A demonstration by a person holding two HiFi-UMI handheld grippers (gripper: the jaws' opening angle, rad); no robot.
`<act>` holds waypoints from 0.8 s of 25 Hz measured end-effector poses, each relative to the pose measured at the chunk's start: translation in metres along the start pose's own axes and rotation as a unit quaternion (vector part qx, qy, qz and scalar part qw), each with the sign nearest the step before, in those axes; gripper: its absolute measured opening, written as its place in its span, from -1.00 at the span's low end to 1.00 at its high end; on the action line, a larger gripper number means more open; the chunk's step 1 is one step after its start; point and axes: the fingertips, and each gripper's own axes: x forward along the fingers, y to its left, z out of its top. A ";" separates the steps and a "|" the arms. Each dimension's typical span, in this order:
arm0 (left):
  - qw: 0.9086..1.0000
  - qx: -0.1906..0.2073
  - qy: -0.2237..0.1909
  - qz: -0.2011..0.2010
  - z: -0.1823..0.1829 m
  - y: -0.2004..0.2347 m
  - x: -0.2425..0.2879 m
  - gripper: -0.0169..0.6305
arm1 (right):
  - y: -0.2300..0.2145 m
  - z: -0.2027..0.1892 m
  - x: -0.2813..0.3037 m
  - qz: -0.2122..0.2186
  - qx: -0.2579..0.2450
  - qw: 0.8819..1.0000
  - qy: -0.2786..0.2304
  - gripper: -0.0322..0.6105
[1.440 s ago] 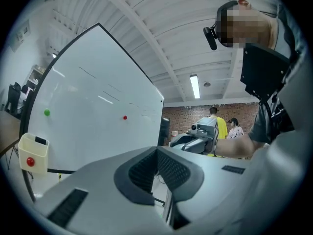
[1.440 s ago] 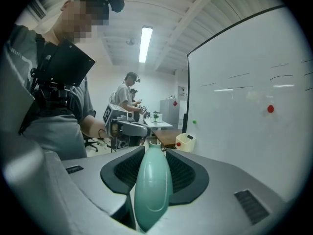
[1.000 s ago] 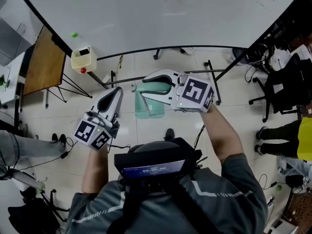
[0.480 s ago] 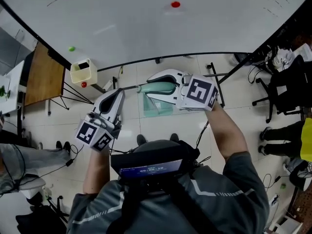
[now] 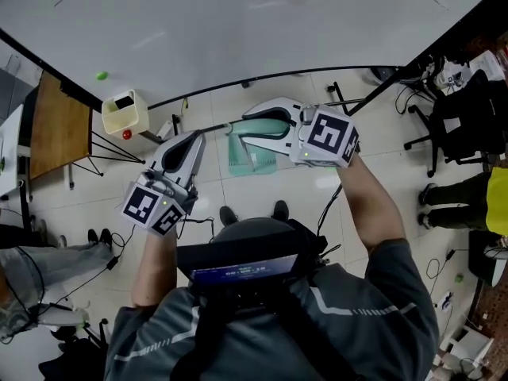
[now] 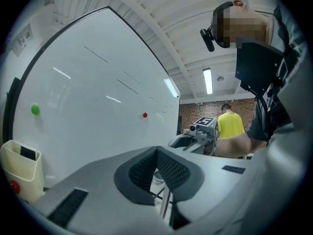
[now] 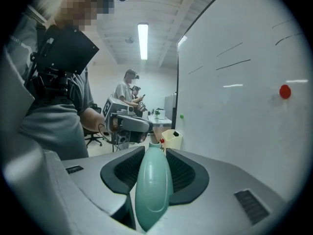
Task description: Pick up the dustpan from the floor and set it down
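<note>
Below, pale tiled floor beside whiteboard

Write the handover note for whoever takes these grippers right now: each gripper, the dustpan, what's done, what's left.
Left gripper: shut, nothing in it, held up beside the right one.
Right gripper: shut on the handle of the green dustpan.
Dustpan: lifted off the floor, pan hanging below the right gripper, in front of the whiteboard.
Done: pickup.
Left: set it down, then open the jaws.
</note>
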 end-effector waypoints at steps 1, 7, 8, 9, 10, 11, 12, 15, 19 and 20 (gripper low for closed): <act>1.000 -0.004 0.005 -0.004 -0.008 0.004 0.003 -0.87 | -0.003 -0.009 0.004 -0.001 0.003 1.000 0.005 -0.41; 0.998 -0.040 0.039 0.008 -0.080 0.038 0.031 -0.87 | -0.027 -0.078 0.022 0.004 0.029 1.000 0.004 -0.41; 0.998 -0.043 0.043 0.008 -0.092 0.040 0.034 -0.87 | -0.029 -0.090 0.025 0.004 0.034 0.999 0.005 -0.41; 0.998 -0.048 0.046 0.010 -0.103 0.043 0.036 -0.87 | -0.031 -0.102 0.028 0.003 0.037 0.999 0.008 -0.41; 0.997 -0.053 0.048 0.012 -0.115 0.047 0.039 -0.87 | -0.033 -0.113 0.032 0.003 0.039 0.999 0.012 -0.41; 0.997 -0.058 0.049 0.014 -0.127 0.051 0.042 -0.87 | -0.034 -0.125 0.036 0.004 0.042 0.999 0.017 -0.41; 0.997 -0.060 0.052 0.017 -0.140 0.055 0.045 -0.87 | -0.035 -0.137 0.040 0.006 0.044 0.999 0.024 -0.41; 0.996 -0.066 0.057 0.026 -0.179 0.068 0.053 -0.87 | -0.038 -0.177 0.053 0.012 0.048 0.998 0.042 -0.41; 0.995 -0.063 0.060 0.055 -0.238 0.097 0.061 -0.87 | -0.046 -0.243 0.073 0.006 0.061 0.996 0.067 -0.41; 0.994 -0.060 0.066 0.059 -0.255 0.103 0.064 -0.87 | -0.049 -0.261 0.077 0.003 0.065 0.995 0.073 -0.41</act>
